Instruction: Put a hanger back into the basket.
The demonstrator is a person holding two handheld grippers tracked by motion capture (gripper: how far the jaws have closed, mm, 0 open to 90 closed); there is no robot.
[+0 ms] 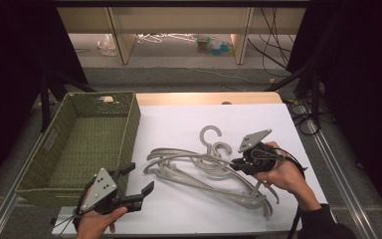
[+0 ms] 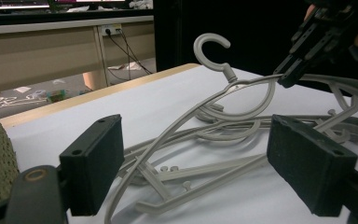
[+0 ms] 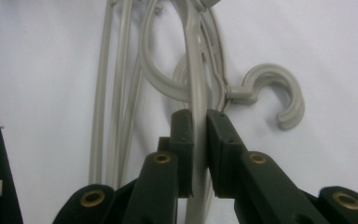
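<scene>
Nearest the lens, the left gripper is hovering low at the front of the table with its jaws spread wide and nothing between them, just beside the front corner of the green woven basket, which is standing on the left with nothing showing inside it. Moving right, the pile of grey hangers is lying on the white sheet mid-table, arms and hooks crossing one another. Further right, the right gripper is clenching the thin arm of the top hanger; in the right gripper view the two pads are pressing that arm from both sides, and in the left gripper view its hook end is tilting up off the pile. Judgement: the lift is going best slow and straight up, keeping the pinch firm, since the arm is slim and smooth and could twist in the pads. Hazard: the hook of a neighbouring hanger is lying close against the held one and may snag and drag along. Free left gripper could be steadying the pile. Basket wall is standing between pile and drop spot, so the hanger needs clearing height.
</scene>
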